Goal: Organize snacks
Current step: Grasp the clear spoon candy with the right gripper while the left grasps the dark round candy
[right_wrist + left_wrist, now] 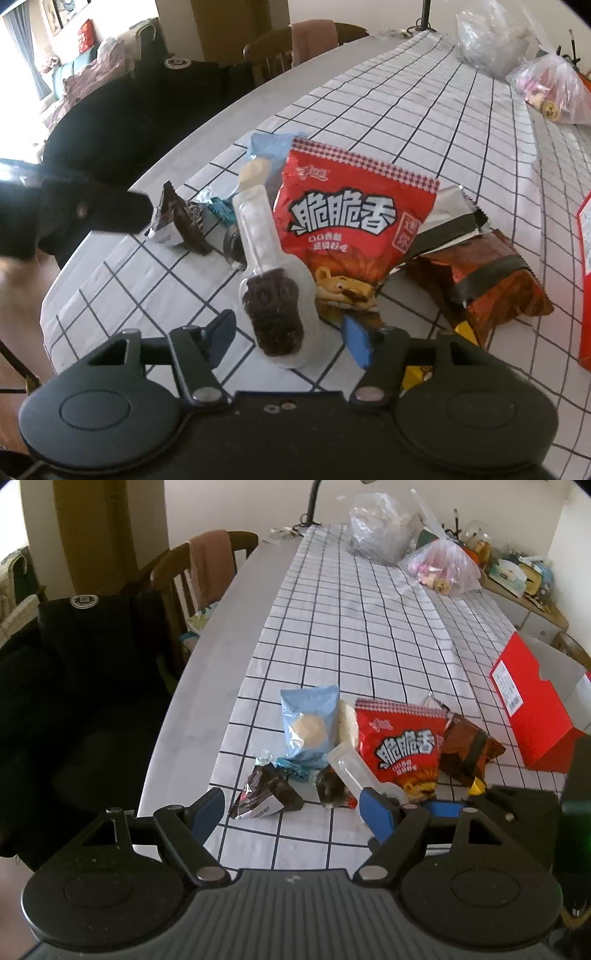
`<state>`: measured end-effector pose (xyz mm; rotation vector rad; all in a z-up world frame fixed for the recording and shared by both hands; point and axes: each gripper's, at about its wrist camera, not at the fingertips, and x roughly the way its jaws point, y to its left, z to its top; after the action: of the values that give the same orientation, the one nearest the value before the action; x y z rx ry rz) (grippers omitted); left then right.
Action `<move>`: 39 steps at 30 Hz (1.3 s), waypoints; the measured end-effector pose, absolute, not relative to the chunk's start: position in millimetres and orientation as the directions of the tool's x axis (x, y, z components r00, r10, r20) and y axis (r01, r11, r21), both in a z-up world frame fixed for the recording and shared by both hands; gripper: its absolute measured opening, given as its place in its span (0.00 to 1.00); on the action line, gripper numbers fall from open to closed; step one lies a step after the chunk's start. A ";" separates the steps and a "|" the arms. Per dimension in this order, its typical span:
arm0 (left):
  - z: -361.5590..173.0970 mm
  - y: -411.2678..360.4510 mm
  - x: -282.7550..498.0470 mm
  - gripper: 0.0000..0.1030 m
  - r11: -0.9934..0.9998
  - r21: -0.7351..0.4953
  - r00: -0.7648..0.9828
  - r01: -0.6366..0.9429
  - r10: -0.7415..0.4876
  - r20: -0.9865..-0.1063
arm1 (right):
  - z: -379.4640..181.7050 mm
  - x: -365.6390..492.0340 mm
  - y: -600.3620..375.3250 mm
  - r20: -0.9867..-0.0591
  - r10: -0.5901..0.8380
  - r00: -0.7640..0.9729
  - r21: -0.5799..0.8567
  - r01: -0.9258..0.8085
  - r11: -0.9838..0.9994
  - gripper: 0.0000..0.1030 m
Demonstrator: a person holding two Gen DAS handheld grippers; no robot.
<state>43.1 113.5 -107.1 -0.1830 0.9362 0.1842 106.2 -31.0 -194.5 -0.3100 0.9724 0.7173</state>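
Both tongs, left (295, 808) and right (290, 336), gape apart over the snack pile on the bench (332, 635); the right straddles a clear scoop-shaped packet (275, 291), unclamped.

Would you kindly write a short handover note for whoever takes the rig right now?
Left claw: open, empty, low over the near edge of the checked cloth, facing the small dark triangular packet.
Right claw: open around the clear spoon-shaped pack of dark snack, not yet closed on it.
The red chip bag, blue cookie pack and brown wrapper lie bunched together; the red box stands to their right.
Done: nothing visibly sorted. Left: grip the spoon pack, then sort the rest.
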 end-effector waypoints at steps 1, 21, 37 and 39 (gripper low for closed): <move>-108.3 113.1 43.5 0.78 0.971 -0.077 0.578 -0.225 0.070 -0.813 | -195.3 106.6 -29.5 -0.839 0.407 0.361 0.065 -0.677 0.733 0.56; -136.8 104.8 68.0 0.78 0.996 -0.063 0.548 -0.059 -0.020 -0.836 | -185.2 105.3 -48.2 -0.832 0.476 0.286 0.165 -0.690 0.704 0.17; -139.9 111.3 69.4 0.72 0.994 -0.082 0.533 -0.078 -0.028 -0.846 | -187.1 109.2 -39.1 -0.827 0.508 0.241 0.214 -0.700 0.681 0.09; -140.5 110.0 71.9 0.71 0.994 -0.083 0.532 -0.070 -0.034 -0.846 | -182.4 108.8 -48.0 -0.820 0.519 0.243 0.235 -0.683 0.692 0.09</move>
<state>71.9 110.0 -140.5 -0.1114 1.0105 0.0214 108.8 -48.0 -182.4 -0.1840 1.0384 0.8271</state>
